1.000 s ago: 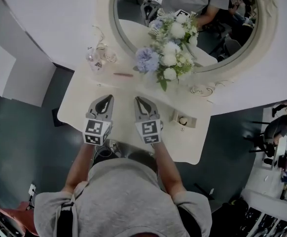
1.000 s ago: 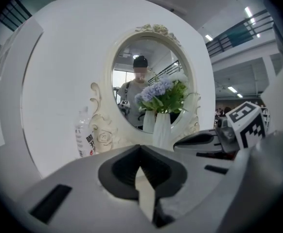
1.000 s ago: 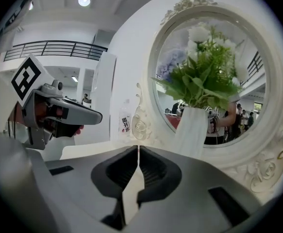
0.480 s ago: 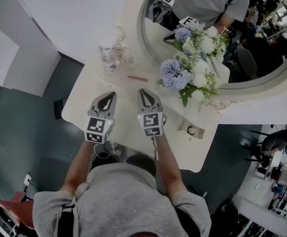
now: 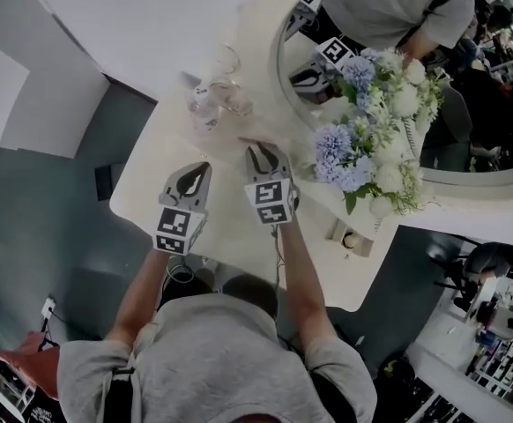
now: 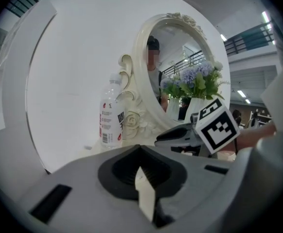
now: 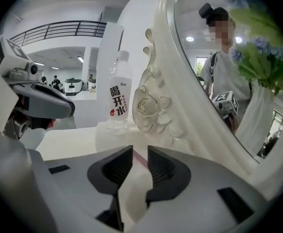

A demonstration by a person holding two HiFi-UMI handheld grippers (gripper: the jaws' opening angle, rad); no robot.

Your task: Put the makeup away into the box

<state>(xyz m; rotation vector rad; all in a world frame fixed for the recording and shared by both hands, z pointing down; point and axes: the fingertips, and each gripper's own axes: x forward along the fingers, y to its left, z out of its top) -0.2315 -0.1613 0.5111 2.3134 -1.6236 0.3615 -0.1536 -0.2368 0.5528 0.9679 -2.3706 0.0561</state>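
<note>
Makeup pencil (image 7: 139, 158) is lying on the cream worktop (image 5: 148, 179) by the mirror's foot. It is showing in the gap of my right tongs (image 5: 263, 151), whose jaws are opening and not pressing it. My left tongs (image 5: 195, 173) are hovering alongside, closed and empty.

Staged vanity corner, open hall: cream dressing table (image 5: 226, 210), ornate oval mirror (image 6: 140, 81), flower bouquet (image 5: 362, 148); mezzanine railing (image 7: 68, 28) behind.

Cream table (image 5: 146, 196) — on it a water bottle (image 5: 205, 111), pink pencil (image 7: 137, 157), bouquet (image 5: 362, 152) and small box (image 5: 349, 235)
</note>
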